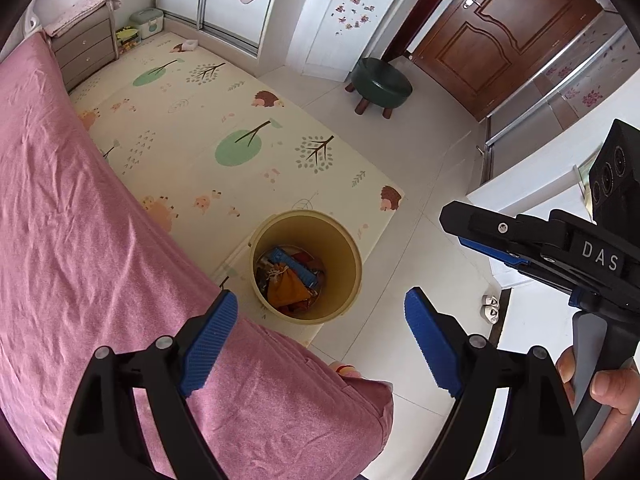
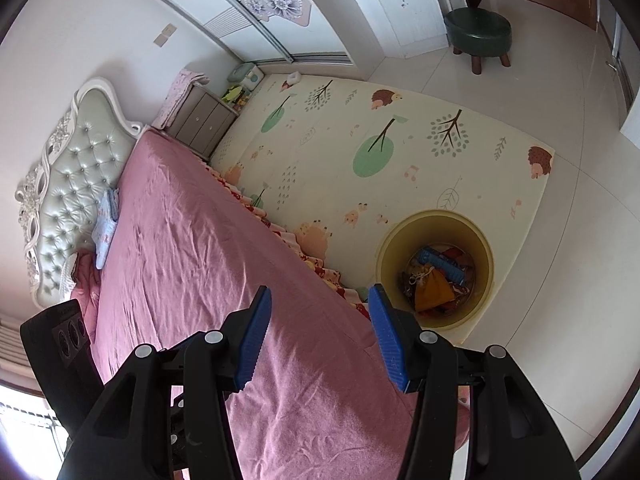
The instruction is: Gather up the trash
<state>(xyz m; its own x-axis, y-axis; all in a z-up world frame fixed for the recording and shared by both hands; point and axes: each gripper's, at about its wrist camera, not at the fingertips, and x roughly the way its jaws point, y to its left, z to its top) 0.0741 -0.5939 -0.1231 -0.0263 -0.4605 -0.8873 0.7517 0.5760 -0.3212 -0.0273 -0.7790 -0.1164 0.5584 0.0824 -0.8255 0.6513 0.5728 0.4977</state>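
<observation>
- The yellow bin (image 1: 306, 267) stands on the patterned play mat (image 1: 224, 128), just beside the bed.
- Trash (image 1: 290, 280) lies at its bottom: an orange pouch, a blue piece and mixed scraps.
- The left gripper (image 1: 320, 336) hangs over the pink bedsheet (image 1: 80, 208) edge, jaws spread wide, nothing between them.
- The right gripper (image 2: 318, 334) is above the same sheet, jaws parted and empty.
- A green stool (image 1: 381, 82) stands near the brown door (image 1: 504, 32).

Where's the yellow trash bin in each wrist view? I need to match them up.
Left wrist: yellow trash bin sits at lower centre, beyond the open jaws.
Right wrist: same bin sits right of centre, past the right-hand jaw.
Shared landmark: the green stool near the top of both.
</observation>
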